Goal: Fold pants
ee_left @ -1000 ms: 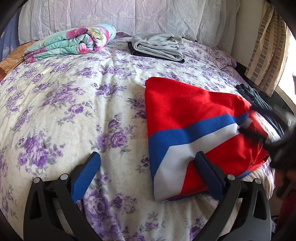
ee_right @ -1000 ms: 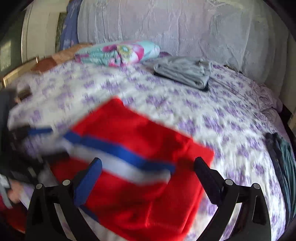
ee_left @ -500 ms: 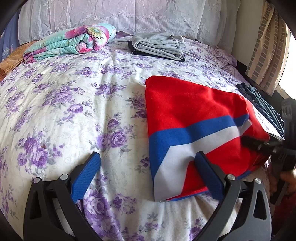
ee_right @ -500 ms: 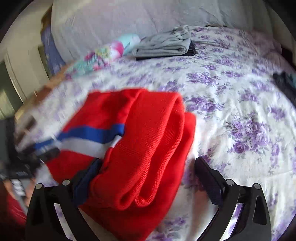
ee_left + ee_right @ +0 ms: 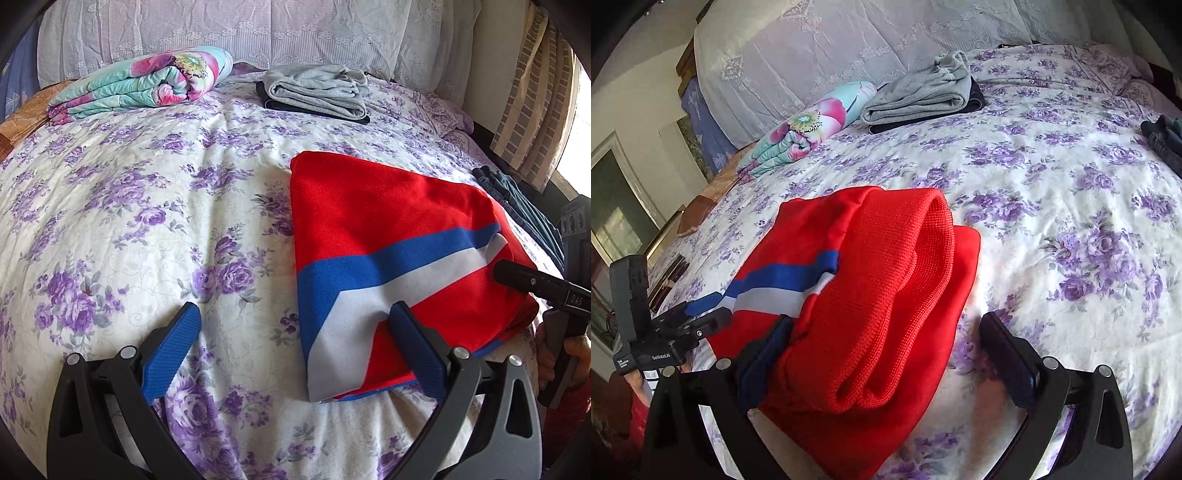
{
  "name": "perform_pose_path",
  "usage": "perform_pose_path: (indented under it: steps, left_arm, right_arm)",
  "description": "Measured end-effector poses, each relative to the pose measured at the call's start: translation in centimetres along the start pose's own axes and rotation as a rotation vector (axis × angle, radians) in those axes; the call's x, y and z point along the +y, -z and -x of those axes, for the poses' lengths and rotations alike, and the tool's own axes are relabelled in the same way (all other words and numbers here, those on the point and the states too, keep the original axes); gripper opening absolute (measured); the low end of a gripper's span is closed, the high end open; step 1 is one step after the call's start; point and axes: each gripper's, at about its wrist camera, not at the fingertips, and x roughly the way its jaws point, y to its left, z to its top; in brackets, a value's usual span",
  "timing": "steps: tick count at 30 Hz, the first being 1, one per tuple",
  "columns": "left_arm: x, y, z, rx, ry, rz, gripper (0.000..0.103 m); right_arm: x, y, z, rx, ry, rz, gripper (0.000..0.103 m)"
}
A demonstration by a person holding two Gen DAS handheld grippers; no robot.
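The red pants with a blue and white stripe lie folded on the flowered bedspread. My left gripper is open at the pants' near left corner, its right finger over the white stripe. My right gripper is open around the pants' thick folded end; in the left wrist view one of its fingers rests on the right edge of the pants. The left gripper shows at the left in the right wrist view.
A folded grey garment on a dark one and a rolled flowered quilt lie at the head of the bed. Dark clothes lie at the right edge. Pillows under lace line the back.
My right gripper has swung round to the pants' folded end and come close over it. My left gripper has stayed in place. The pants have settled flat.
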Motion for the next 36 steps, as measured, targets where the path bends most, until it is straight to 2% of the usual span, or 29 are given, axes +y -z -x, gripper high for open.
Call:
perform_pose_path:
  steps: [9,13,18,20,22,25,27,30,36]
  left_arm:
    - [0.0,0.0,0.0,0.001,-0.001,0.001,0.099]
    - [0.0,-0.2,0.2,0.016,0.012,0.008,0.098]
    - [0.2,-0.7,0.6,0.043,0.221,0.057,0.098]
    - [0.0,-0.7,0.2,0.057,0.256,0.064,0.098]
    - [-0.4,-0.5,-0.5,0.076,0.234,0.044,0.098]
    - [-1.0,-0.3,-0.4,0.075,0.224,0.014,0.098]
    - [-0.8,0.0,-0.2,0.075,0.251,0.035,0.098]
    - [-0.1,0.3,0.3,0.083,0.326,0.077,0.098]
    - [2.4,-0.1,0.1,0.127,0.563,0.24,0.098]
  right_arm:
    - [-0.1,0.0,0.0,0.006,-0.003,-0.003,0.1]
    - [-0.1,-1.2,-0.6,0.039,-0.012,-0.02,0.1]
    - [-2.1,-3.1,-2.0,0.029,-0.134,-0.144,0.1]
    - [-3.2,-2.9,-2.1,0.0,-0.184,-0.187,0.1]
    - [-4.0,-2.5,-1.6,-0.036,-0.234,-0.22,0.1]
    - [-4.0,-2.2,-1.2,-0.053,-0.246,-0.221,0.1]
    - [-3.8,-2.1,-1.0,-0.053,-0.24,-0.212,0.1]
    - [-4.0,-2.0,-0.8,-0.063,-0.258,-0.222,0.1]
    - [-4.5,-1.9,-0.6,-0.074,-0.278,-0.238,0.1]
